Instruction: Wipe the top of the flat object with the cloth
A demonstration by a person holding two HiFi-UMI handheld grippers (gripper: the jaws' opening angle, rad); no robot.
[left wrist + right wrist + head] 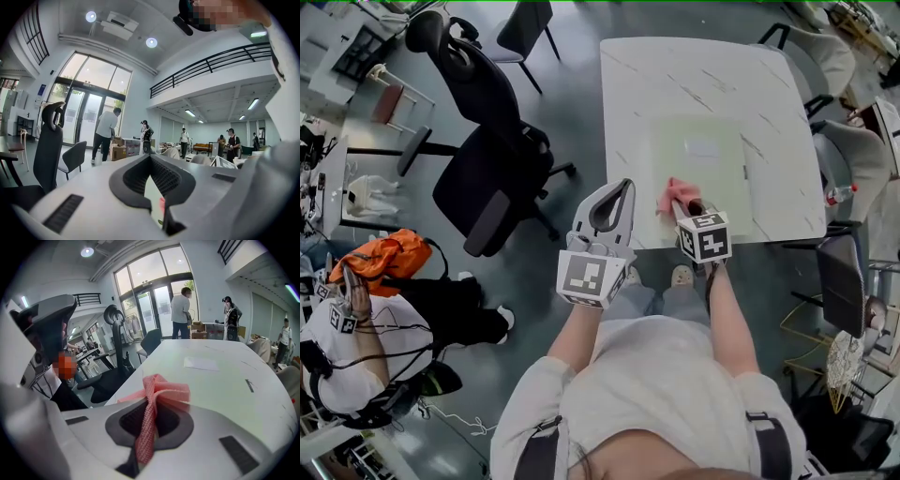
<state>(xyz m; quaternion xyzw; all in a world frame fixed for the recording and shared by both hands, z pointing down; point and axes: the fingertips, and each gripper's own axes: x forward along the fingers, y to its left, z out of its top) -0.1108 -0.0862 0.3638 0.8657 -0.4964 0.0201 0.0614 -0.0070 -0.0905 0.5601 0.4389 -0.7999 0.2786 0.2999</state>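
A pale green flat sheet (698, 161) with a small white label (704, 147) lies on the white marble table (637, 84). My right gripper (685, 208) hovers over the table's near edge, shut on a pink cloth (677, 194) that bunches out past its tips. In the right gripper view the cloth (161, 391) hangs between the jaws of the right gripper (153, 401), with the green sheet (215, 380) spread beyond it. My left gripper (619, 192) is held just off the table's near left corner, shut and empty. In its own view the left gripper (150, 160) points level across the room.
Black office chairs (487, 141) stand left of the table, and another chair (527, 23) behind them. Grey chairs (853, 150) and a bottle (839, 194) are at the right. A seated person (347, 347) and an orange bag (384, 255) are at lower left. Several people (105, 133) stand far off.
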